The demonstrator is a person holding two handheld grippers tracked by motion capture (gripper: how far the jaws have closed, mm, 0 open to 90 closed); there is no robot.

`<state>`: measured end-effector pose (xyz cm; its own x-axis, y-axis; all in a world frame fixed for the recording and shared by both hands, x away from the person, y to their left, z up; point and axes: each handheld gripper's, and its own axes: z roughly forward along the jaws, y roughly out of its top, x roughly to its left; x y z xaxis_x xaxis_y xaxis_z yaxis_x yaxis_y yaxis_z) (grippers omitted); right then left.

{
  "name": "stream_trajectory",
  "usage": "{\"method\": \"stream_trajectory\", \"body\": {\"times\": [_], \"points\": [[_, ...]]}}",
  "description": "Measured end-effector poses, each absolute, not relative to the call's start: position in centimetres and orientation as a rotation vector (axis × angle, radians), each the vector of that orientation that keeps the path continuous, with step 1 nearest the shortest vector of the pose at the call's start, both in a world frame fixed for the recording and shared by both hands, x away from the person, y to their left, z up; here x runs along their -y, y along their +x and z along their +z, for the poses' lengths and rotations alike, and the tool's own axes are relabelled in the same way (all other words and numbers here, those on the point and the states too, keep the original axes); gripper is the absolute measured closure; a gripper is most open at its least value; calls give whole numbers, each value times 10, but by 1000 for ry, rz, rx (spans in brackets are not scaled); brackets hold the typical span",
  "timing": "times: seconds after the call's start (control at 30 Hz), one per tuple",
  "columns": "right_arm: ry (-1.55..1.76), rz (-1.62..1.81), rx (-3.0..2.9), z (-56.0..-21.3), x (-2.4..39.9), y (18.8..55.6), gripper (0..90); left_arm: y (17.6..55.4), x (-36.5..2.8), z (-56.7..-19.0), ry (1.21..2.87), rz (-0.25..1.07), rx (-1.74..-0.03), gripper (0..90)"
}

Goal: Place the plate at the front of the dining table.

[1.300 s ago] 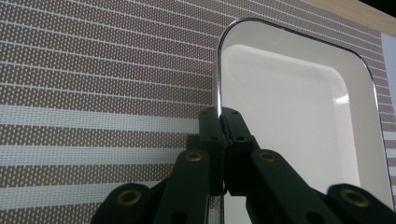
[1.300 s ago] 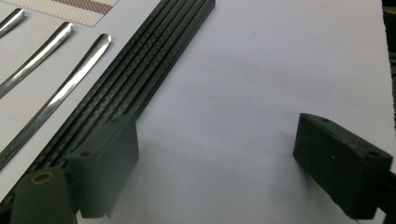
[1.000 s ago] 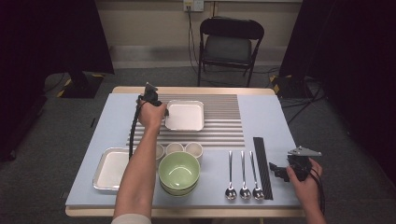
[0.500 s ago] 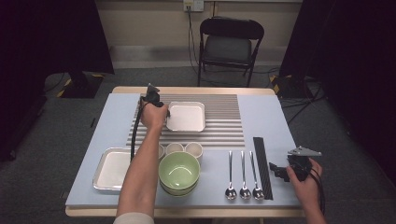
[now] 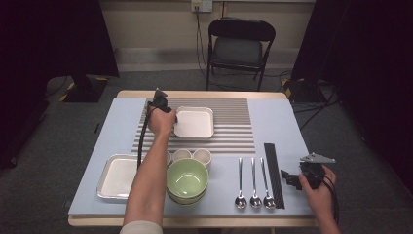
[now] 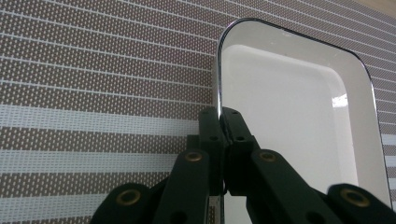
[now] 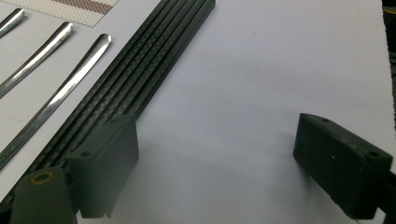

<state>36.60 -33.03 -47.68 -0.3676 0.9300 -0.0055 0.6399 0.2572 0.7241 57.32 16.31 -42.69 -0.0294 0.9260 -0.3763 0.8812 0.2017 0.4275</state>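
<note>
- Currently my left gripper [image 6: 223, 135] is clamped on the near-left rim of the white tray [image 6: 289, 107], which lies flat on the striped mat [image 6: 93, 84] ahead of my jaws.
- Tray looks rigid, light, glossy; rim likely slippery, so I judge a deep edge grip safest.
- My right gripper [image 7: 215, 163] rests with jaws apart, holding nothing.

The small shiny metal tray with rounded corners and a white-looking inside [image 5: 194, 122] lies flat on the brown-and-white striped mat [image 5: 229, 131], at the far middle of the table [image 5: 282, 122]. Its left rim [image 6: 218, 74] is pinched between the left gripper [image 6: 224, 122] fingers.
</note>
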Motion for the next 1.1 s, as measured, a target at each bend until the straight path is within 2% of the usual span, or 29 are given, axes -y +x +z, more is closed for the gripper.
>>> {"method": "stream_trajectory", "body": {"times": [1.1], "points": [[1427, 896, -2100, -477, 330, 366, 129, 573, -162, -436, 1660, 114, -1926, 879]]}}
